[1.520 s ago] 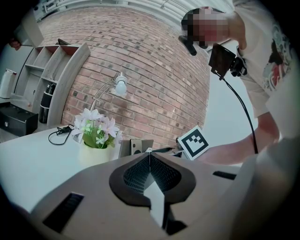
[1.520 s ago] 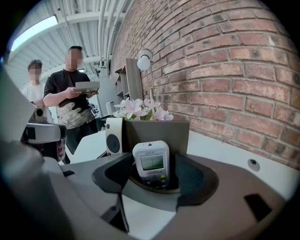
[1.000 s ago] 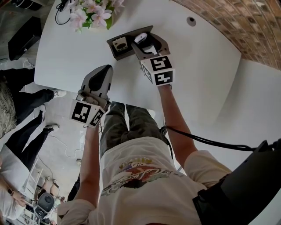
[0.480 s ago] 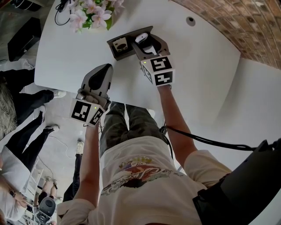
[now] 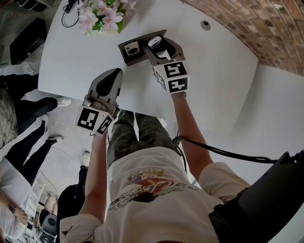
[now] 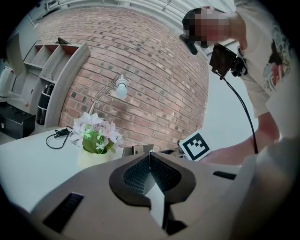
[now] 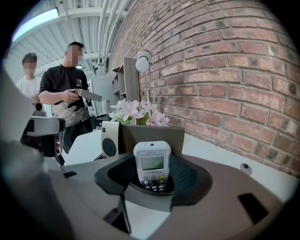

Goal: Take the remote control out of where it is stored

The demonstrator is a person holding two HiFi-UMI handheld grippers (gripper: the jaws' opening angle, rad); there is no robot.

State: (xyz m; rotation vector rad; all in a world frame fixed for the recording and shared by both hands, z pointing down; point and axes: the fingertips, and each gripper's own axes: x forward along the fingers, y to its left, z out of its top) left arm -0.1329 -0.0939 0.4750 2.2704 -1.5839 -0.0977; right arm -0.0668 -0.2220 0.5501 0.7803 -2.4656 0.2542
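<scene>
A white remote control (image 7: pixel 152 164) with a small screen stands upright in a brown holder (image 7: pixel 150 131) on the white table (image 5: pixel 213 76). My right gripper (image 7: pixel 152 182) reaches into the holder, and its jaws have just been closing with the remote between them; both pads now touch the remote's sides. From the head view the remote (image 5: pixel 154 42) shows as a white spot between the right gripper's (image 5: pixel 159 45) jaws. My left gripper (image 5: pixel 114 73) hovers near the table's front edge, shut and empty, as the left gripper view (image 6: pixel 150 157) shows.
A second, beige remote with a round dial (image 7: pixel 109 139) stands in the left part of the holder (image 5: pixel 127 57). A pot of pink flowers (image 5: pixel 102 14) sits just behind it. A black cable (image 5: pixel 66 7) lies at the far left. Two people (image 7: pixel 70 89) stand beyond the table.
Both grippers stay where they were. People at the lower left of the head view have shifted.
</scene>
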